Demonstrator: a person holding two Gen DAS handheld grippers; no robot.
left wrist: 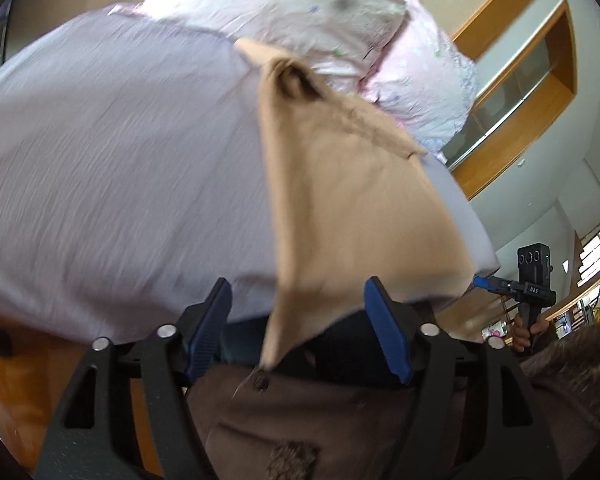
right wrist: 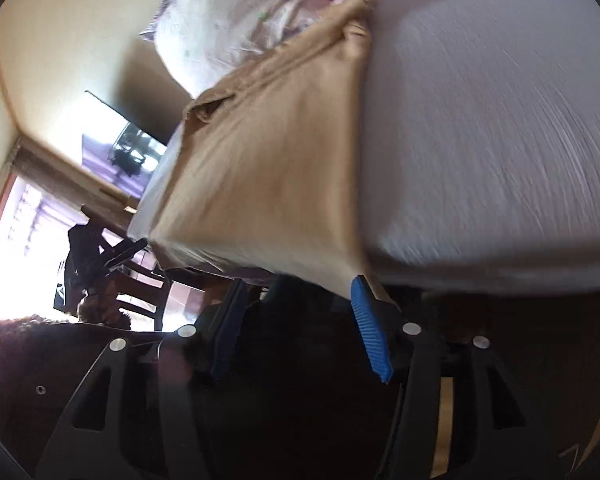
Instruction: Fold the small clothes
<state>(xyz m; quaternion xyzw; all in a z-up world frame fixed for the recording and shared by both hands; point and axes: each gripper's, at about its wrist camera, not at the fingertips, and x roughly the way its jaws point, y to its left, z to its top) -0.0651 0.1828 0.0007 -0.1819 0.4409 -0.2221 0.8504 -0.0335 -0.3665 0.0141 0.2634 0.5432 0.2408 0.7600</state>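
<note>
A tan garment (left wrist: 352,200) lies on the pale lilac bed sheet (left wrist: 120,168), its lower part hanging over the mattress edge. My left gripper (left wrist: 300,320) is open; the garment's hanging corner dangles between its blue pads (left wrist: 208,332) without being pinched. In the right wrist view the same tan garment (right wrist: 272,168) drapes over the bed edge. My right gripper (right wrist: 296,320) is open, its right pad (right wrist: 370,332) just below the garment's hem. The right gripper also shows in the left wrist view (left wrist: 528,284), held off the bed's right corner.
A white and pink patterned pillow (left wrist: 320,20) and bedding lie at the bed's head (right wrist: 252,8). The person's brown clothing (left wrist: 340,420) fills the foreground. A wood-framed window (left wrist: 520,80) and a chair (right wrist: 132,280) stand beyond the bed.
</note>
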